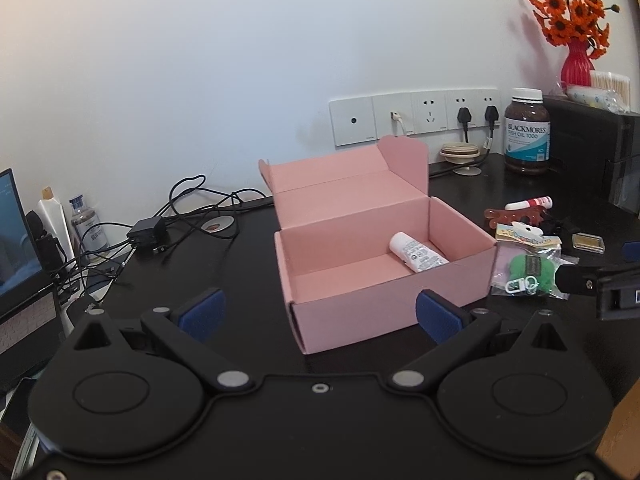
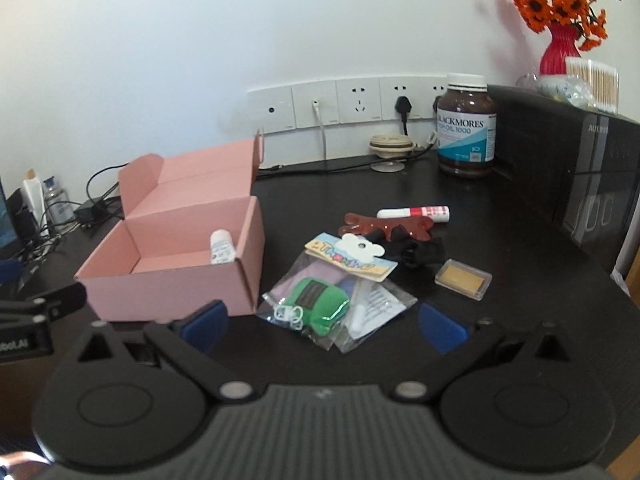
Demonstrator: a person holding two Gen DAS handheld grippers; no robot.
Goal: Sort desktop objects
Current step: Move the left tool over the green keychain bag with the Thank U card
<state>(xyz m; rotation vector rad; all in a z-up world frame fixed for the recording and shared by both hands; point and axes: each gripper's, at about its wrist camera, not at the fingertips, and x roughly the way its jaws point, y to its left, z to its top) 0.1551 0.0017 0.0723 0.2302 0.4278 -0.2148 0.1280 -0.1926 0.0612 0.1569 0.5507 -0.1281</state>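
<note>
An open pink cardboard box (image 1: 384, 312) (image 2: 168, 292) sits on the black desk with a white tube (image 1: 418, 257) (image 2: 221, 247) lying inside it. To its right lie a clear bag with a green plush keychain (image 1: 528, 270) (image 2: 320, 304), a red-and-white tube (image 1: 529, 203) (image 2: 414, 213), a reddish-brown clip (image 2: 384, 225), a small black item (image 2: 420, 254) and a clear case with a yellow pad (image 1: 587, 239) (image 2: 464, 278). My left gripper (image 1: 320, 314) is open in front of the box. My right gripper (image 2: 322, 324) is open, just short of the bag.
A brown fish-oil bottle (image 1: 526, 130) (image 2: 466, 128) stands by the wall sockets (image 1: 416, 116). A black appliance (image 2: 568, 168) with a red flower vase (image 2: 558, 50) fills the right. Tangled cables and a charger (image 1: 146, 232), bottles and a laptop (image 1: 16, 256) crowd the left.
</note>
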